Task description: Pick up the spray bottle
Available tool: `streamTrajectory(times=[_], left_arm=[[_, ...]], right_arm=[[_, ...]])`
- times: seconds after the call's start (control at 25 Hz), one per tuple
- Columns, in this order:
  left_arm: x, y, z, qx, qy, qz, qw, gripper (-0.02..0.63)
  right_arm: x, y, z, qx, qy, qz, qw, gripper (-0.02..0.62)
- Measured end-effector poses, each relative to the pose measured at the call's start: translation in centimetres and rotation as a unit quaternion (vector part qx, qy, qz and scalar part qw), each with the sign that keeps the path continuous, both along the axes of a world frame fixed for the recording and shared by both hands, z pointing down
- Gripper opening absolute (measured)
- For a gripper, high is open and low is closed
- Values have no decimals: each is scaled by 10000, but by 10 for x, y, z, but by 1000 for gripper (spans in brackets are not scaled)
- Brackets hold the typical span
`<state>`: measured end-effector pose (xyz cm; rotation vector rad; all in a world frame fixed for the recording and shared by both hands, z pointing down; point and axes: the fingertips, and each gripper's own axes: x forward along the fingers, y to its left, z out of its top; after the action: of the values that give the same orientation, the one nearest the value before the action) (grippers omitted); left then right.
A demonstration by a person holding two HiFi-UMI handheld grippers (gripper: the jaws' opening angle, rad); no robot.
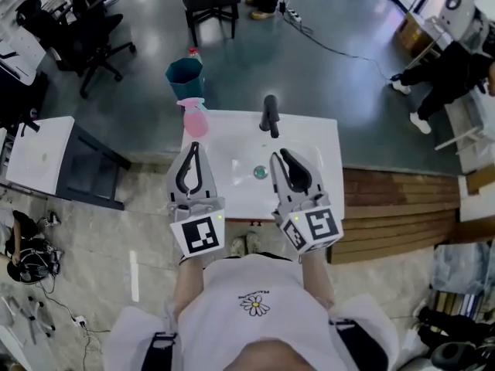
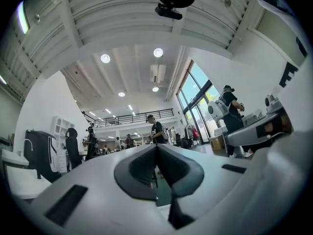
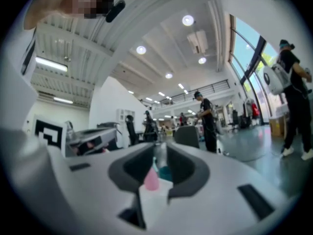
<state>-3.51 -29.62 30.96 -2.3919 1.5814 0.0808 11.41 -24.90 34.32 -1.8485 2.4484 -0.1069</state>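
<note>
Spray bottle: reaching in, nothing gripped yet.
Standing upright on the back left corner of the white sink counter, left of the faucet, near both claws but apart from them. Hovering over the counter's front: left gripper pinched closed and empty, nearest the bottle; right gripper parted only a slit, holding nothing, sighting the pink bottle through the gap. Probably calling next for spreading one claw wider than the bottle's body, then moving forward around it before squeezing.
</note>
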Motion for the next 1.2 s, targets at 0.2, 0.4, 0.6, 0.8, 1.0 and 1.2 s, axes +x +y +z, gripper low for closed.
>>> streamTrajectory(times=[0.2, 0.4, 0.6, 0.8, 1.0, 1.2], left_arm=[[-8, -3, 2, 22, -110, -176, 9998, 21], [-22, -10, 8, -48, -277, -398, 9988, 21], [-37, -21, 20, -202, -345, -646, 9971, 20], [-46, -31, 35, -334, -320, -770, 9960, 21], [-48, -36, 54, -540, -578, -804, 9936, 21], [-53, -40, 72, -568, -792, -830, 9918, 21]], right_arm=[[-21, -30, -9, 37, -345, -669, 9972, 164], [-42, -65, -5, -99, -447, -1156, 9922, 230], [-64, -105, 11, -320, -410, -1547, 9866, 273], [-87, -143, 31, -389, -283, -1794, 9826, 305], [-106, -179, 72, -772, -51, -2003, 9767, 313], [-131, -210, 126, -1201, 477, -2331, 9638, 316]])
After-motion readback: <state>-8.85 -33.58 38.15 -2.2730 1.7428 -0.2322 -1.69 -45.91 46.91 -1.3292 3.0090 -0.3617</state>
